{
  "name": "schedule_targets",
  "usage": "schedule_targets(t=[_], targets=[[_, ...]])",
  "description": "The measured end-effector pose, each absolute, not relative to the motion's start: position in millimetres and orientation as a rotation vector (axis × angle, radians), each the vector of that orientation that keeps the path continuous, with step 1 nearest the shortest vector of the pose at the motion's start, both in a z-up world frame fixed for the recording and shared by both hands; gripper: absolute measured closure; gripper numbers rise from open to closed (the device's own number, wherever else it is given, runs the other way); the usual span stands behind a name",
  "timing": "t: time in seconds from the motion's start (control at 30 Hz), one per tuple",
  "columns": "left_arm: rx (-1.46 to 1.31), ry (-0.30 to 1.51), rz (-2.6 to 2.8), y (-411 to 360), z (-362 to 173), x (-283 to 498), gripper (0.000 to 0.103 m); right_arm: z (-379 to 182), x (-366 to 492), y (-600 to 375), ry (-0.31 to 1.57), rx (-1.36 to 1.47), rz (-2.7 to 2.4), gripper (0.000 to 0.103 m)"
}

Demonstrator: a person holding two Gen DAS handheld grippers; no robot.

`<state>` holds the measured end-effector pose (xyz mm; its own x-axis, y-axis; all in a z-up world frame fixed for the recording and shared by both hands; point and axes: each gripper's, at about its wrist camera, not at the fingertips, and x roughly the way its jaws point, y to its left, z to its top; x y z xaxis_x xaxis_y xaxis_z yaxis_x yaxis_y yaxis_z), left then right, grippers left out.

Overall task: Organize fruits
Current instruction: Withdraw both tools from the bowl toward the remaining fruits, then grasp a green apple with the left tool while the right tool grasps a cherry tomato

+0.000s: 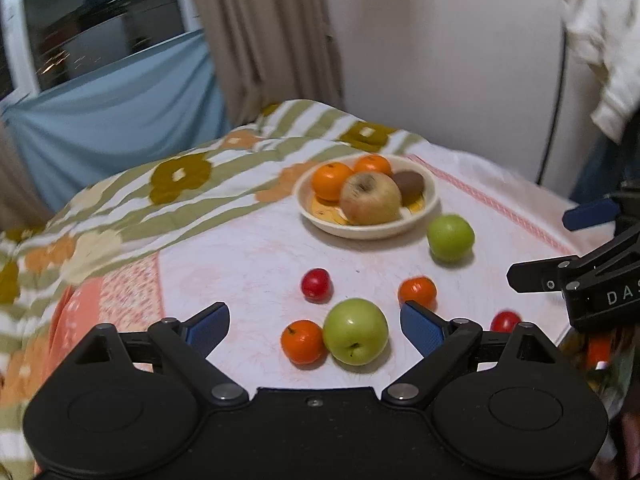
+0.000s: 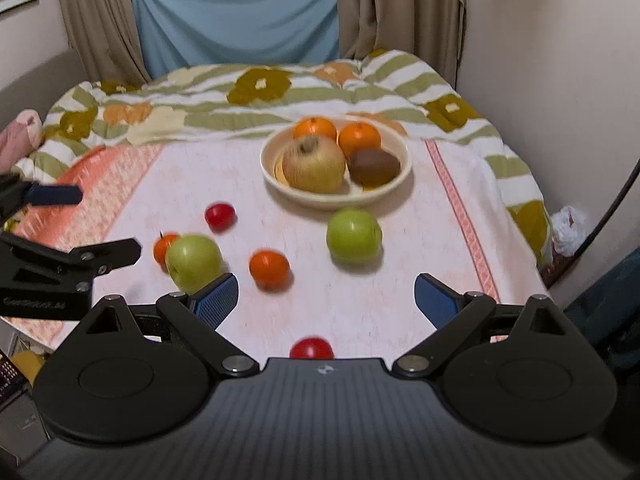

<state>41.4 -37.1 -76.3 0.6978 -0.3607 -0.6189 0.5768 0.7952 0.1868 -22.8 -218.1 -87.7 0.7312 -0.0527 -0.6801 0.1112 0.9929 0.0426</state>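
With both the left gripper [image 1: 314, 326] and the right gripper [image 2: 326, 300] wide open and holding nothing, six loose fruits lie on the bed near the half-full bowl [image 1: 428, 204], and a clumsy nudge could roll the near green apple [image 1: 355, 331] off the soft cover

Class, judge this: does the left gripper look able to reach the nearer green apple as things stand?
Probably yes: the left gripper is open, and the nearer green apple lies between its fingers, only touching a small orange.
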Motion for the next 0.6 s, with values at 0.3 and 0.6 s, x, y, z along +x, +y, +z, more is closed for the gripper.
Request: schedule_targets(t=[0.3, 0.6], targets=[[0.595, 0.6, -0.644, -70, -117, 48, 0.015, -120, -15, -209, 0.79, 0.07, -0.096, 0.0], [0.71, 0.614, -0.686, -89, -141, 61, 0.027, -134, -6, -210, 0.825, 0.082, -0.099, 0.001]])
